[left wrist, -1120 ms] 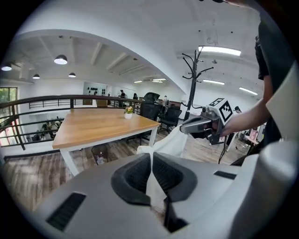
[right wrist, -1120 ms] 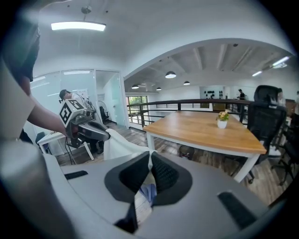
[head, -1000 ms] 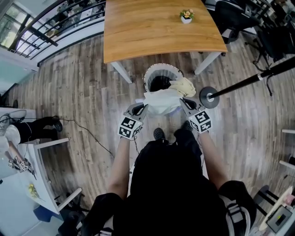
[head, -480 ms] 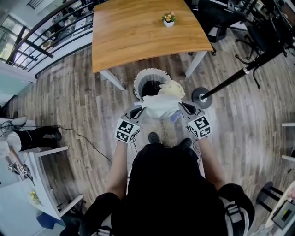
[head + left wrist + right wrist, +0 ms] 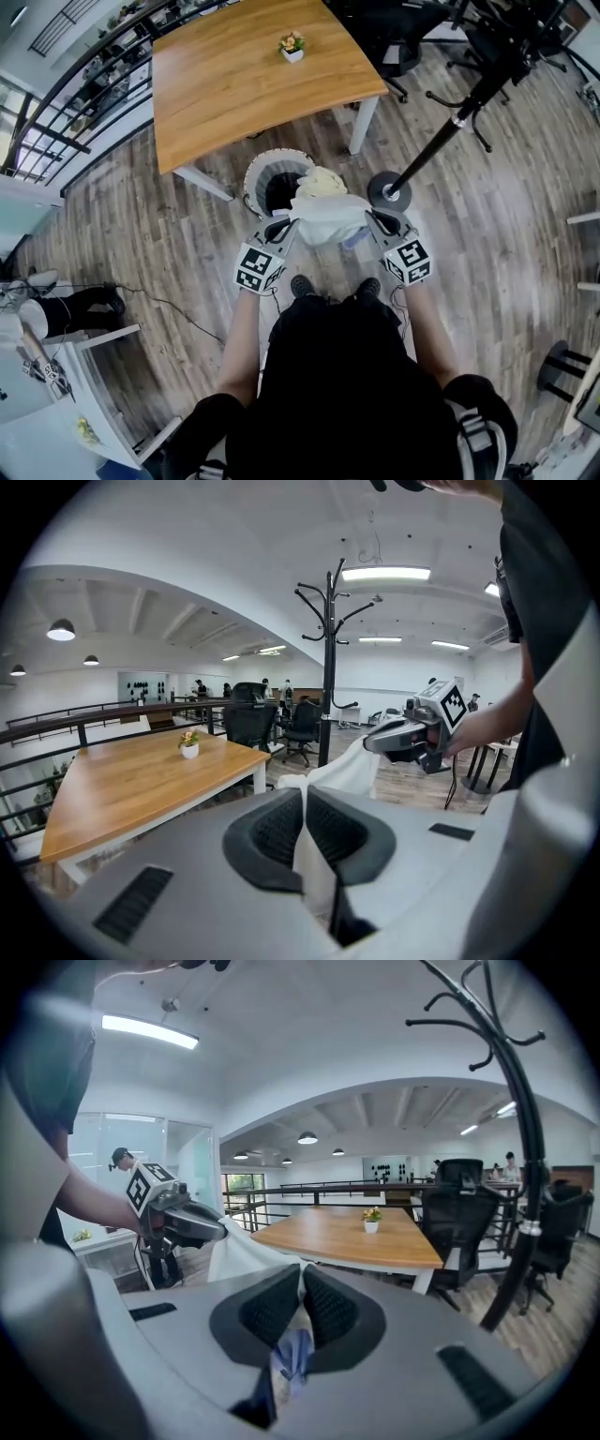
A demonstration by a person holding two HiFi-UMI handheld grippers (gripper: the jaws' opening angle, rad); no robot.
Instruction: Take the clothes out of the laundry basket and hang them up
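Both my forearms reach straight out in front of me, side by side, wrists tipped a little downward. The left tongs point(image 5: 285, 226) and the right tongs point(image 5: 375, 221) angle slightly toward each other. Each is clamped shut on an edge of the same white garment point(image 5: 330, 217). In the left gripper view the ribbed dark pads are pinched together with a thin fold of the white fabric between them. In the right gripper view the pads are likewise pressed shut on the cloth, and a bluish scrap point(image 5: 292, 1354) hangs just under them.

The garment is soft, thin and crumpled, and it sags in a loose bundle between the two tongs, off the wooden plank floor point(image 5: 169, 244). Just beyond it stands the round laundry basket point(image 5: 255, 175), pale with a slatted wall, and a rumpled yellowish cloth point(image 5: 321, 180) lies at its rim. The black coat stand point(image 5: 436, 139), with its round base, rises to my right. A smooth wooden desk point(image 5: 225, 89) lies beyond the basket and carries a small potted plant point(image 5: 292, 45).
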